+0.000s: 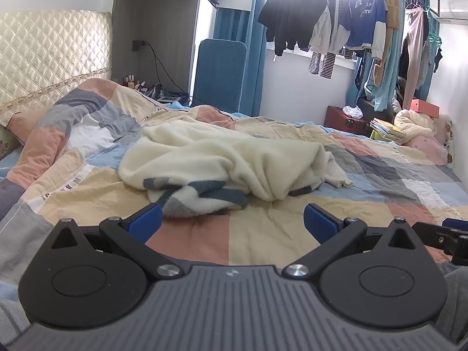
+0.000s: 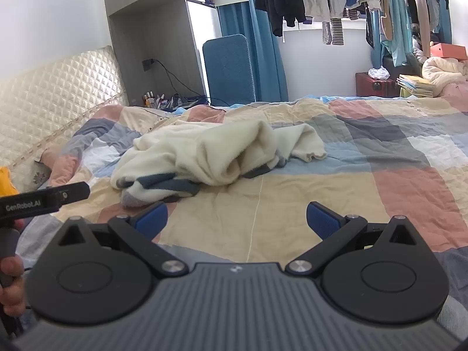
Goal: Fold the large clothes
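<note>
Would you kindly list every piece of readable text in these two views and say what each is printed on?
"GenRobot.AI": white lettering on the black body of the left gripper, seen in the right wrist view.
Dark letters on the patchwork quilt: too distorted to read.
White print on the hanging blue shirt: washed out by glare, unreadable.

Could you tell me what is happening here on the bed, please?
A person holds a gripper in each hand over a bed with a patchwork quilt. A cream fleece garment with grey-blue patches lies crumpled on it, not yet spread or folded. The left gripper and right gripper are both open and empty, just short of the garment.
</note>
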The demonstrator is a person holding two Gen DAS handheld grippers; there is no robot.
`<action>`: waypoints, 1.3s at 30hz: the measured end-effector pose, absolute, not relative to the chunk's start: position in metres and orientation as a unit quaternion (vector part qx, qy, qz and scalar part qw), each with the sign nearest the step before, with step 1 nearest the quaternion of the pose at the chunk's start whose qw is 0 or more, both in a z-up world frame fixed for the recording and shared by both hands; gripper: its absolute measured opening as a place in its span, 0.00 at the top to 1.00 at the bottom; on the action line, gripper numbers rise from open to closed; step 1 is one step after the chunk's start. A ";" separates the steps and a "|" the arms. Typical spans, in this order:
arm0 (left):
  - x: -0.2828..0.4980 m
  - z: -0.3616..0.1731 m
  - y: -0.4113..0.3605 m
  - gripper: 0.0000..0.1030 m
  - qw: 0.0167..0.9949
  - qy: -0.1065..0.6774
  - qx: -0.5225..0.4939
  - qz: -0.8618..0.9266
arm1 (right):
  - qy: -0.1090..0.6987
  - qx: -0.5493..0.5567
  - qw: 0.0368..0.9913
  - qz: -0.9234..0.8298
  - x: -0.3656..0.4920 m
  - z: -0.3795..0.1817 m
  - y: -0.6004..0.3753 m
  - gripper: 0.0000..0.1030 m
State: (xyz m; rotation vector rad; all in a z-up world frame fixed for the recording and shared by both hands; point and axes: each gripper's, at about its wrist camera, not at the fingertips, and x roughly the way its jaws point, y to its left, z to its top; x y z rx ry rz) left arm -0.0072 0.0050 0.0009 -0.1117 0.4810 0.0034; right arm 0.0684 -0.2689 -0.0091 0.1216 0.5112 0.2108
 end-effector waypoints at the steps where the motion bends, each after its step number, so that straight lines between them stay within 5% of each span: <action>1: -0.007 0.001 0.005 0.00 0.970 0.237 -0.055 0.001 | 0.250 0.052 0.961 0.102 0.067 -0.009 -0.267 0.00; 27: 0.115 0.037 0.023 0.00 0.966 0.251 -0.057 -0.037 | 0.195 0.088 0.971 0.111 0.156 0.044 -0.252 0.00; 39: 0.225 -0.048 0.072 0.00 0.942 0.309 -0.131 -0.011 | 0.231 0.144 0.955 0.113 0.265 -0.011 -0.231 0.00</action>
